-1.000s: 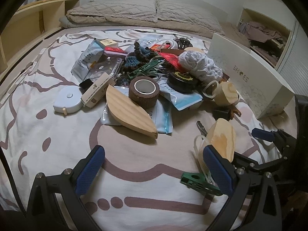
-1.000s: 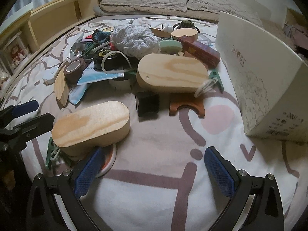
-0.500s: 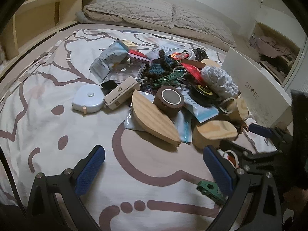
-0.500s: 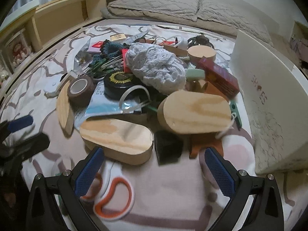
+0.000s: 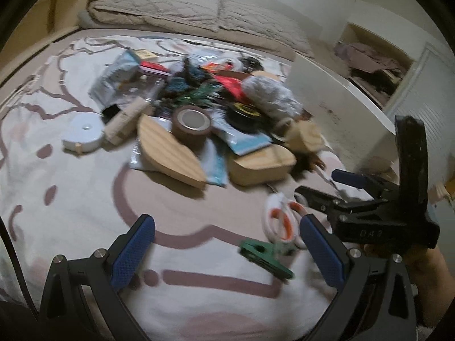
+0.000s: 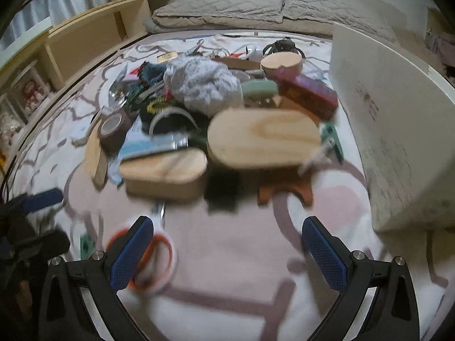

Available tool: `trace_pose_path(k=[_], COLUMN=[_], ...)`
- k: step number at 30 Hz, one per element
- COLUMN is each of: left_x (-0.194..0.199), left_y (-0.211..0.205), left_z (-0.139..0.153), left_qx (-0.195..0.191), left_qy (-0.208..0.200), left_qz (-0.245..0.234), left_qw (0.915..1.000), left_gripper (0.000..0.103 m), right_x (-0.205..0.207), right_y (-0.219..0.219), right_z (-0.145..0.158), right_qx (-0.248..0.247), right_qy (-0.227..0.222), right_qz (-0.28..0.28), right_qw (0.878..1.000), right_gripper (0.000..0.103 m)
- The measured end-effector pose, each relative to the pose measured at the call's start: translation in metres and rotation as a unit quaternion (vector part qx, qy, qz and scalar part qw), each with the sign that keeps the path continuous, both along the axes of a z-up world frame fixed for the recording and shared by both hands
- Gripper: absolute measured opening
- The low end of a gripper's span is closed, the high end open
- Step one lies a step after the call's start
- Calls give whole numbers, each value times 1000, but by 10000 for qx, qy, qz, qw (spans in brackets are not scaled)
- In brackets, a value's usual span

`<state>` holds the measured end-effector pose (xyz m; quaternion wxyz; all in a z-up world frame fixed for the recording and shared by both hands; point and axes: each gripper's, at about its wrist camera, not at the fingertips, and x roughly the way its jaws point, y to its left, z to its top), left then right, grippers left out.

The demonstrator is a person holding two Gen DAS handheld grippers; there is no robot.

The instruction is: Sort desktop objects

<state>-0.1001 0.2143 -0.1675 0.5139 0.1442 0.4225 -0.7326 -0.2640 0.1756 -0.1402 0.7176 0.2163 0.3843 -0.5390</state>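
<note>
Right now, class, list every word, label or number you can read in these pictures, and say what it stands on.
"0A9" or similar, embossed and uncertain: on the right gripper body, left wrist view.
White box: printing on its side, too blurred to read.
Dark red box, yellow-rimmed black disc, small tan card: markings blurred, unreadable.

Bed with white, mauve-patterned cover (image 5: 71, 199) carries: mixed clutter pile (image 5: 204, 113), white-and-orange scissors (image 5: 280, 221), green plastic clip (image 5: 264, 258), white cardboard box (image 6: 392, 130), beige pillows (image 6: 256, 5).

The right gripper's (image 5: 321, 187) black body reads roughly "0A9"; other print is blurred.
</note>
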Motion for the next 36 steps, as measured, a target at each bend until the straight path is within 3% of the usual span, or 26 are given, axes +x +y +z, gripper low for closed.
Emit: trace_pose_path(k=[6,16,29,36], left_x=[-13,-20,-27,-36], left_y=[2,5,6,5], left_z=[2,-4,-8,-11], left_qx=[15,194,385,529], left_qy=[-190,-264,-492,-972], left_qz=[-195,-424,-584,-746], left_qw=[9996,9986,9963,9910], left_gripper=[103,103,103,103], right_x=[-2,7,-33,-55], right_y=[19,14,18,23], right_z=[-8,-14,-2,2], right_qx=[110,26,-6,-51], right_qy=[121,818,1170,1206], right_qz=[144,148,-341,-672], right_qw=[9998,9965,9925,9904], right_gripper=[103,103,103,103])
